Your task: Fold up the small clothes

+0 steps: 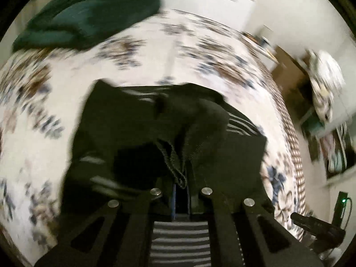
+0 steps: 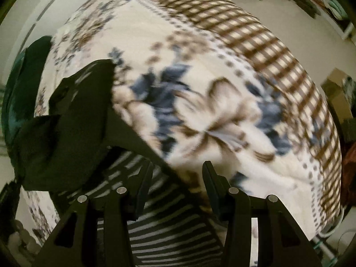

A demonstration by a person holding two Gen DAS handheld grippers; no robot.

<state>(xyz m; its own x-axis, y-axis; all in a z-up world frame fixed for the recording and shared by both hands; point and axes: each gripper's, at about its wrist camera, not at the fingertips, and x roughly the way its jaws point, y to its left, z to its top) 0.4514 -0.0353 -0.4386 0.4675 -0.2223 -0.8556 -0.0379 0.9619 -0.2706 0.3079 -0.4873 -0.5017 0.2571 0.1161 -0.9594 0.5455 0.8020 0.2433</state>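
Observation:
A small black garment with white stripes [image 1: 138, 129] lies on the flowered bedspread [image 1: 155, 55]. My left gripper [image 1: 181, 191] is shut on a bunched fold of its black cloth, with the striped part under the fingers. In the right wrist view the same garment [image 2: 73, 120] lies at the left, its striped part [image 2: 169, 229] running under my right gripper [image 2: 176, 178]. The right gripper is open, its fingers [image 2: 144, 178] astride the striped cloth's edge without pinching it.
A dark green garment [image 1: 89, 17] lies heaped at the far end of the bed and also shows in the right wrist view [image 2: 15, 82]. The brown checked border [image 2: 278, 51] marks the bed's edge. Shelves and clutter [image 1: 322, 102] stand beyond the bed on the right.

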